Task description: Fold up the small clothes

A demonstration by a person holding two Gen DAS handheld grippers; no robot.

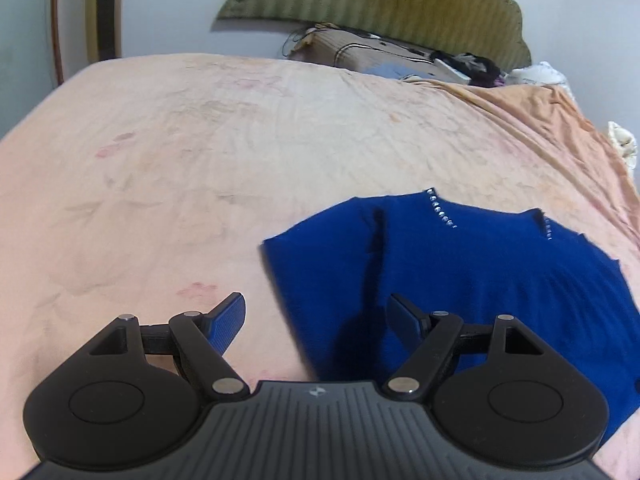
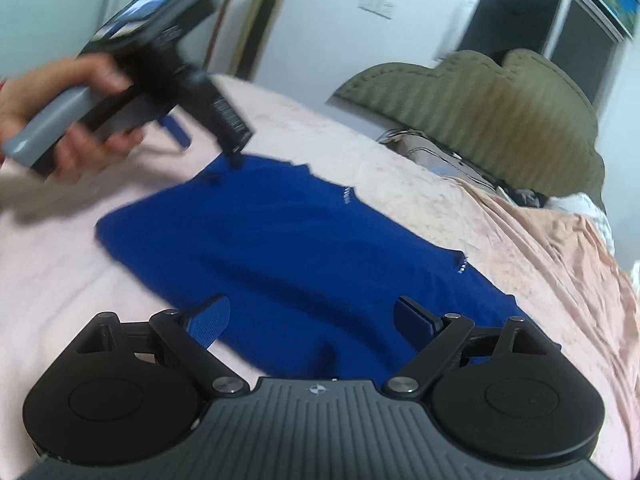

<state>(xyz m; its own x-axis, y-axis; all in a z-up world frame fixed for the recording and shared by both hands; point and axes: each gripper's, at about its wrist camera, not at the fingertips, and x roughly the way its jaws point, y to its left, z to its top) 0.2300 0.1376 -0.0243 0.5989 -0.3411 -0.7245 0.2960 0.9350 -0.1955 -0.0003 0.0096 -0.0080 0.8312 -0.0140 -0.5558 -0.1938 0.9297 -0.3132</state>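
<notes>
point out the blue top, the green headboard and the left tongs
blue top [image 1: 480, 276] left wrist view, middle of cloth
green headboard [image 2: 500, 96] right wrist view, padded face
left tongs [image 1: 316, 316] left wrist view, between fingertips

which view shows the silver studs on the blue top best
The left wrist view: the blue top lies fairly sharp there, and the silver studs read as a clear row of beads at its neckline. The right wrist view is blurred, so the studs are only small pale smears.
</notes>
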